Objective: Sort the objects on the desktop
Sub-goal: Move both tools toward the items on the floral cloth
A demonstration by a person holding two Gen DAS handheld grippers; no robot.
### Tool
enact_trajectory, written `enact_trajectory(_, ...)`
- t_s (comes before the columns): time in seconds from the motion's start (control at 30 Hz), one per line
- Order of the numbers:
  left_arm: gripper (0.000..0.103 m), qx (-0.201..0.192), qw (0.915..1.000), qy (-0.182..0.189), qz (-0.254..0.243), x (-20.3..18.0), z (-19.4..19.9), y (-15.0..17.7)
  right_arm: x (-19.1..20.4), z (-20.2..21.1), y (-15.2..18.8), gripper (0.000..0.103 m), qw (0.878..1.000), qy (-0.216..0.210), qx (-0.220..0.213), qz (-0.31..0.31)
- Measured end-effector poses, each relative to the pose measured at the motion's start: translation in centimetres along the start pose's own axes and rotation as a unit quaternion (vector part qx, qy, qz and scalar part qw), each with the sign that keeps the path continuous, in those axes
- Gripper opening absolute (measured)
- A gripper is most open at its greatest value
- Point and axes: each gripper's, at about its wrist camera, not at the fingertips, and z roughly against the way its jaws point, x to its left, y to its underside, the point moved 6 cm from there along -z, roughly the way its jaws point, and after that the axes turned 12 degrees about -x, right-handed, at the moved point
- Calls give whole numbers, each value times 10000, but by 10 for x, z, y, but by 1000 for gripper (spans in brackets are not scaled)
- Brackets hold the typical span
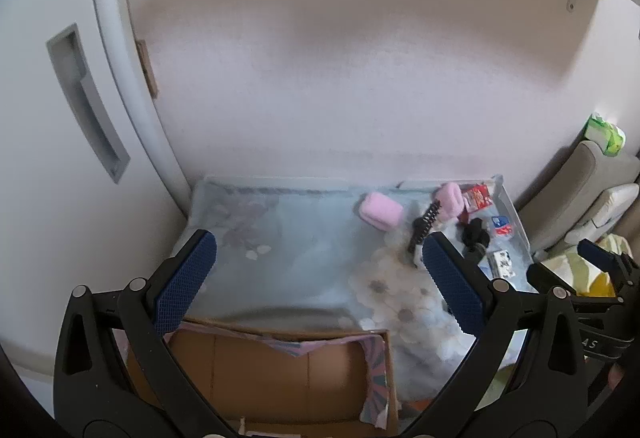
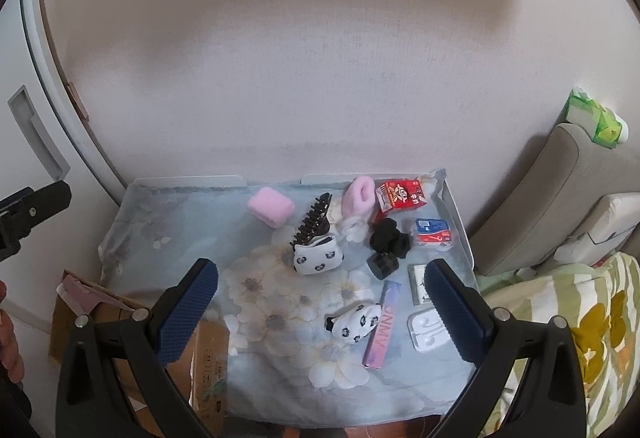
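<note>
Against white wall (image 2: 320,77) — floral-cloth table (image 2: 168,222) w/ clutter.

The right gripper (image 2: 320,298) hangs above the surface (image 2: 168,222), its jaws spread wide with nothing between them. On the floral cloth lie a pink sponge (image 2: 271,211), a dark hair claw (image 2: 314,218), a pink fluffy band (image 2: 359,195), a red carton (image 2: 402,196), a black scrunchie (image 2: 389,238), two panda-print pouches (image 2: 318,258), a purple box (image 2: 382,324) and white earphones (image 2: 426,328). A cardboard box (image 2: 208,362) stands at the lower left, beside the surface.
</note>
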Motion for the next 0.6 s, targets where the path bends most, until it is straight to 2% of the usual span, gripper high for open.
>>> enact_trajectory(0.23, 103, 143, 9993, 213, 258, 2, -5, 6, -1, 1, 1, 103, 10000, 18, 11, 28)
enact_trajectory(0.6, 103, 126, 9995, 229, 165, -2, -2, 8, 0, 0, 1, 103, 9999, -10, 45, 92)
